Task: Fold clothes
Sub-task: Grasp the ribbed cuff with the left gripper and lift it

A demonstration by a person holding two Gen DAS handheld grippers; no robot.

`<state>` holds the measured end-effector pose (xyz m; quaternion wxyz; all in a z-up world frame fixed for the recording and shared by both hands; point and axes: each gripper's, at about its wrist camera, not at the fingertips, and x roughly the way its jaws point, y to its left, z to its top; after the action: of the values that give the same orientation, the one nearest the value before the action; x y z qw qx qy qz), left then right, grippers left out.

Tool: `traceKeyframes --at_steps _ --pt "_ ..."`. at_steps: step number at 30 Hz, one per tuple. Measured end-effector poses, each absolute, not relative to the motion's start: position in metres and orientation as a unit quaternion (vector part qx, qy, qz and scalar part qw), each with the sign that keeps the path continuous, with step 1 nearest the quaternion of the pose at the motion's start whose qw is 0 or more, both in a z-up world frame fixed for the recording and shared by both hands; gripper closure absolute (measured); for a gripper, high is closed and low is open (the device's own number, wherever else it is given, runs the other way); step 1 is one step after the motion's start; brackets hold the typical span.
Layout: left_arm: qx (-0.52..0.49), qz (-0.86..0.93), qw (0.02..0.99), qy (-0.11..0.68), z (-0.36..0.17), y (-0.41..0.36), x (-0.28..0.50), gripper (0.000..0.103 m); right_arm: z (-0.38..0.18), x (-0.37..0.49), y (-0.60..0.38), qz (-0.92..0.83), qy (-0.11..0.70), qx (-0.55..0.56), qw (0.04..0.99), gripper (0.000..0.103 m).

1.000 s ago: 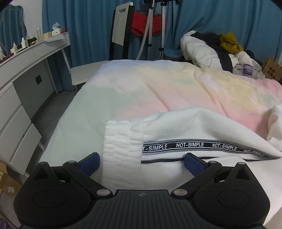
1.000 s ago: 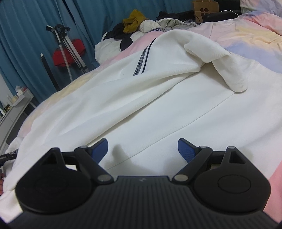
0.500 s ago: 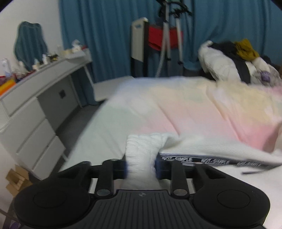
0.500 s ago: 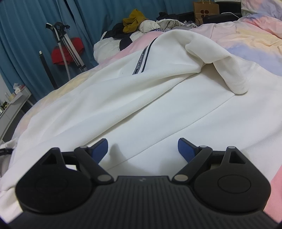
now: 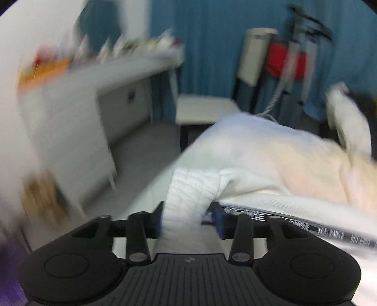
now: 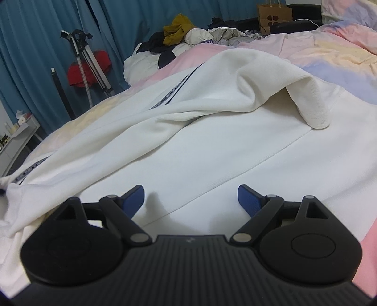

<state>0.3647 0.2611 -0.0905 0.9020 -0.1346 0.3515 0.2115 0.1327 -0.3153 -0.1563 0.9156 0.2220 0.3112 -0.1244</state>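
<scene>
Left fingers: the left gripper (image 5: 188, 220) has its blue fingers (image 5: 217, 220) either side of the ribbed cuff (image 5: 188, 195) of a white garment (image 6: 188, 150); the jaws are opening, the cuff bunched between them and apparently touching both pads.
Right fingers: the right gripper (image 6: 190, 197) is spread wide, nothing between the fingers (image 6: 247, 196), poised just above flat white cloth.
Garment: spread across the bed (image 6: 329, 54), one sleeve folded over the body, its lettered black stripe (image 5: 294, 223) running away from the cuff toward the right of the left wrist view.
Hem: a loose fold (image 6: 311, 103) lies turned back near the far right of the cloth.
Bed: pastel cover in pink, yellow and pale blue.
Beyond: a heap of clothes (image 6: 188, 35) at the far edge, a paper bag (image 6: 274, 16) behind it.
Room: blue curtains (image 6: 35, 47), a tripod (image 6: 87, 56) with something red, a white worktop (image 5: 99, 75) with drawers, heavily blurred in the left wrist view.
</scene>
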Motion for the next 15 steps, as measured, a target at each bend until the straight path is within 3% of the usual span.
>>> traceKeyframes --at_steps 4,8,15 --pt "-0.200 0.170 0.904 0.338 -0.068 0.282 0.336 0.056 -0.158 0.134 -0.317 -0.123 0.312 0.221 0.916 0.015" --pt "-0.210 0.147 0.921 0.293 -0.024 0.293 0.280 0.025 -0.156 0.134 -0.318 -0.123 0.308 0.225 0.916 0.015" --pt "-0.291 0.147 0.888 0.324 0.003 0.320 0.145 0.017 -0.143 0.117 -0.322 -0.122 0.292 0.242 0.917 0.015"
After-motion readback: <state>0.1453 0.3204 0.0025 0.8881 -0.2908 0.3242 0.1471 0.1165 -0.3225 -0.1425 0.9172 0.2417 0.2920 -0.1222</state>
